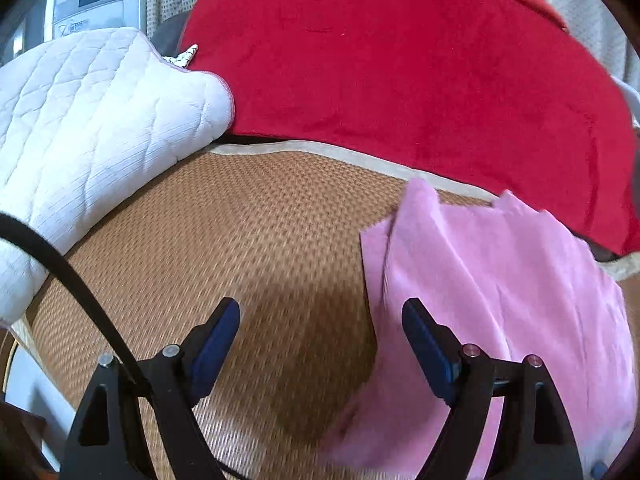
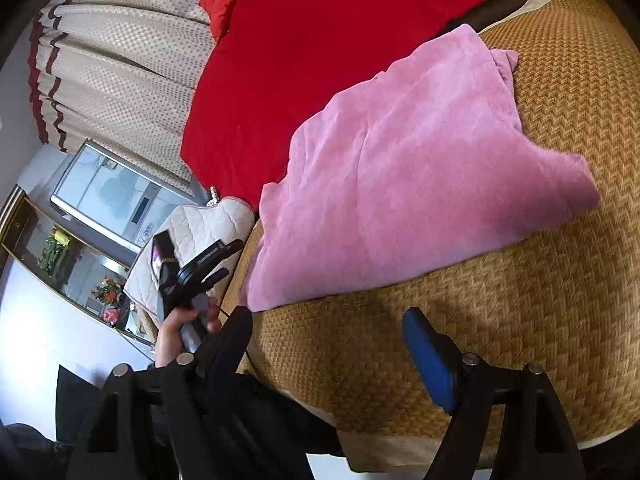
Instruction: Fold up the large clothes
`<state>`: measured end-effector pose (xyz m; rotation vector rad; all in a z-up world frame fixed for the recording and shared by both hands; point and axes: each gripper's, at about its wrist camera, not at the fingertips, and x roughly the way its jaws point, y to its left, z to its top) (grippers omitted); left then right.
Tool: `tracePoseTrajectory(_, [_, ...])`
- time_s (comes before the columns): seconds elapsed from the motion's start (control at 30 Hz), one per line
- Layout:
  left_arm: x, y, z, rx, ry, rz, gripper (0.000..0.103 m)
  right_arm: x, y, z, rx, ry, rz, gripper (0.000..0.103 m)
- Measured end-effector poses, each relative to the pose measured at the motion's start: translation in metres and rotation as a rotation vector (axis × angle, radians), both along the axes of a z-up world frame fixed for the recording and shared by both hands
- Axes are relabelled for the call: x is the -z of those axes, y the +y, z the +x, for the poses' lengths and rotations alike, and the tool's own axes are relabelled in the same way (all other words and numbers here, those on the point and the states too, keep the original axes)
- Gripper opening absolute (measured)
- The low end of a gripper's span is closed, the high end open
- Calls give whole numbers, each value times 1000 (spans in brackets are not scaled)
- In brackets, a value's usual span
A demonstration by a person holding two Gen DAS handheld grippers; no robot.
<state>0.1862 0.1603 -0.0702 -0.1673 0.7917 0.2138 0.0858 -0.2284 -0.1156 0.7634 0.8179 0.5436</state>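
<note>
Left wrist view: left gripper [image 1: 320,344] jaws spread wide, nothing between them, hovering over the woven mat [image 1: 224,248]. Pink garment [image 1: 488,280] lies flat on the mat at right, its near edge passing under and behind the right-side finger, contact can't be told; frame is motion-blurred. Red blanket [image 1: 400,72] covers the far side, its edge overlapping the mat's beige border. White quilted pillow [image 1: 88,120] sits at left, resting on the mat edge and touching the red blanket. Black cable [image 1: 68,276] arcs across lower left. Right wrist view: right gripper [image 2: 328,344] also released, jaws apart and empty above bare mat [image 2: 520,300], near the pink garment [image 2: 400,168] but not touching it. Garment lies folded over in a rough slab on the mat, its far part against the red blanket [image 2: 312,60]. At left a hand [image 2: 176,336] holds the left gripper [image 2: 216,260] beside the garment's edge, pillow [image 2: 200,224] behind it, curtain [image 2: 128,68] beyond.
</note>
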Motion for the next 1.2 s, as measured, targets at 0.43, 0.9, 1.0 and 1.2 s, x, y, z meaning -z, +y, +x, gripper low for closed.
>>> tracePoseTrajectory(0.43, [-12, -48, -59, 128, -30, 23, 84, -4, 4, -18, 41, -42, -126, 81])
tracePoseTrajectory(0.9, [-10, -70, -65, 136, 20, 48, 84, -1, -2, -27, 73, -54, -141, 81])
tracePoseTrajectory(1.0, [-7, -75, -63, 142, 38, 57, 84, 2, -6, -27, 78, -48, -128, 81])
tracePoseTrajectory(1.2, [0, -84, -60, 160, 69, 69, 84, 4, -11, -28, 93, -42, -123, 81])
